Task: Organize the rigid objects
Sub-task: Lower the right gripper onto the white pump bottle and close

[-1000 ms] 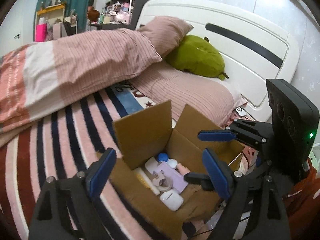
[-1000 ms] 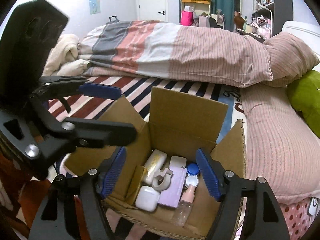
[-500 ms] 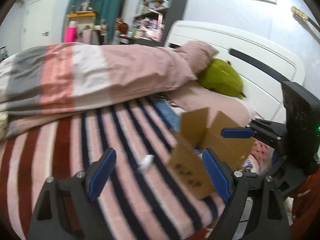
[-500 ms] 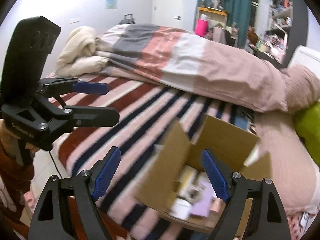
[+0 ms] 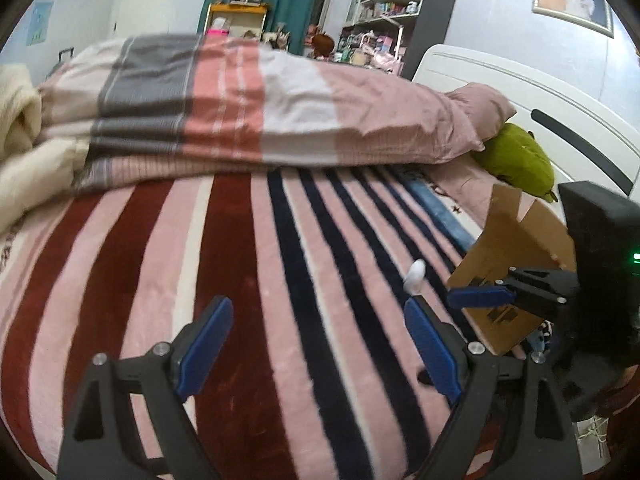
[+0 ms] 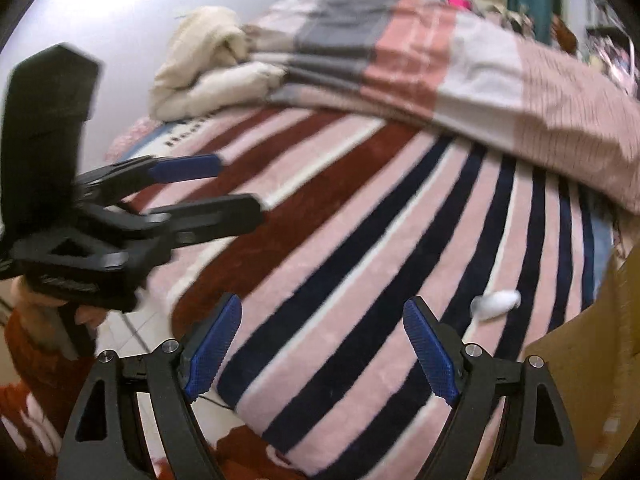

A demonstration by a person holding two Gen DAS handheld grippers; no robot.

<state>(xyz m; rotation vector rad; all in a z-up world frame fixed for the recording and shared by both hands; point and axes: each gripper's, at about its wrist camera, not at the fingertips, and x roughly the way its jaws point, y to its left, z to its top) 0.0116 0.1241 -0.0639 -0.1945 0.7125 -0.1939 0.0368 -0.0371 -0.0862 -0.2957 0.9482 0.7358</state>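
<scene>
Both grippers hang over a bed covered by a striped blanket (image 5: pixel 280 280), and neither carries anything. The left gripper (image 5: pixel 316 344) has its blue pads spread wide, with only blanket stripes showing between them. A small white oblong object (image 5: pixel 415 276) lies on the blanket just beyond the tip of this gripper's right-hand finger, clear of the pads and close beside the cardboard box (image 5: pixel 516 264), which stands near the bed's right side toward the headboard. The right gripper (image 6: pixel 322 344) is also spread wide and empty; from its own camera the same white object (image 6: pixel 496 304) rests ahead and to the right of its right-hand finger, outside the gap, with a flap of the box (image 6: pixel 592 360) at the frame's right edge. The object is blurred, so its kind cannot be told. A folded pink duvet (image 5: pixel 260 112) lies across the far side of the bed.
</scene>
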